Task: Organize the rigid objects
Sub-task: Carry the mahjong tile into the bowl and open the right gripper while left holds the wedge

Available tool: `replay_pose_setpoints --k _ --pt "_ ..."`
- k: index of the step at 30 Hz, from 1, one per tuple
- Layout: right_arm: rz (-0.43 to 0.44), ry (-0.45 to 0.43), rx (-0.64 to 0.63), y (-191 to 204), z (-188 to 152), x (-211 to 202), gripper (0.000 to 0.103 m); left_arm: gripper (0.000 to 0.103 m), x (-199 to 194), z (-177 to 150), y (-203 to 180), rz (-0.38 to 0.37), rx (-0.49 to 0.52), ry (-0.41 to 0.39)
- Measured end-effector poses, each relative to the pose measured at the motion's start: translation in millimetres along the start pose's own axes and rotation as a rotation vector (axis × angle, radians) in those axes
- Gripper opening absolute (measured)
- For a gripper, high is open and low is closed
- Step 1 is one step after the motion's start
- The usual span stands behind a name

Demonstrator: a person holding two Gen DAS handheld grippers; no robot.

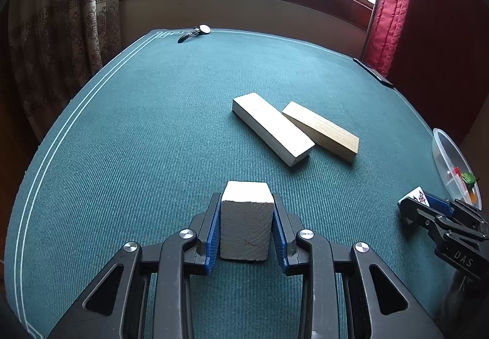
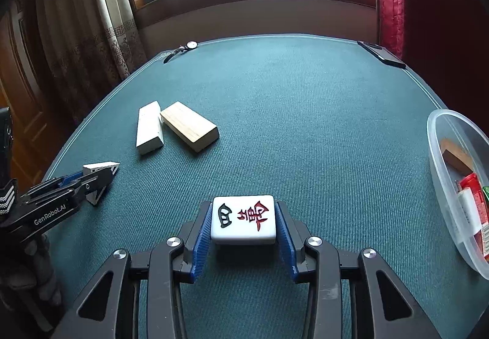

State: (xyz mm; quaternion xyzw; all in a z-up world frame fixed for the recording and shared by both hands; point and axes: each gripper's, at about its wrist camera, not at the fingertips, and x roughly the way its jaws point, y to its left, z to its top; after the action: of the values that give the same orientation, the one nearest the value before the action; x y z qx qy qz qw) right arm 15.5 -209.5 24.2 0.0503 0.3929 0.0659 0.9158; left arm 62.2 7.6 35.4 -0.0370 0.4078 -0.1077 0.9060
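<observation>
In my left gripper (image 1: 246,227) I hold a pale wooden block (image 1: 247,223). The blue pads press on its two side faces, so the jaws are closed on it only as wide as the block. Its long axis points away from me, along the fingers, and I see its rough sawn end face. It looks lifted a little above the green table (image 1: 152,140).

My right gripper (image 2: 243,224) holds a white tile (image 2: 243,218) in the same way, flat, with a black sign and a red sign on the top face. The pads touch its left and right edges.

The clear plastic tub (image 2: 440,162) stands at the right edge of the table, and some things already lie inside it. It is near my right gripper, to its right and a little farther. My left gripper is well apart from it, with the right gripper in between. So I judge the tile should go in first, by a move to the right, and the block after.

Two more wooden blocks lie flat in the middle, one whitish (image 1: 272,128) and one tan (image 1: 321,131), touching at their far ends. Both run from far-left to near-right.
</observation>
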Motion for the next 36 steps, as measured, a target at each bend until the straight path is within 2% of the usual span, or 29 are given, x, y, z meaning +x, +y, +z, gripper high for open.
replay_pose_setpoints --k 7,19,36 --pt "-0.017 -0.047 0.077 -34.8 2.1 -27.7 0.042 0.031 -3.7 -1.5 -22.6 -0.033 0.023 0.007" --pt "-0.135 -0.140 0.204 -108.6 -4.6 -74.7 0.042 0.031 -6.2 0.4 -70.0 -0.088 0.069 0.017" --pt "-0.263 -0.176 0.365 -187.3 -24.9 -95.4 0.043 0.031 -6.5 5.0 -120.3 -0.137 0.146 0.029"
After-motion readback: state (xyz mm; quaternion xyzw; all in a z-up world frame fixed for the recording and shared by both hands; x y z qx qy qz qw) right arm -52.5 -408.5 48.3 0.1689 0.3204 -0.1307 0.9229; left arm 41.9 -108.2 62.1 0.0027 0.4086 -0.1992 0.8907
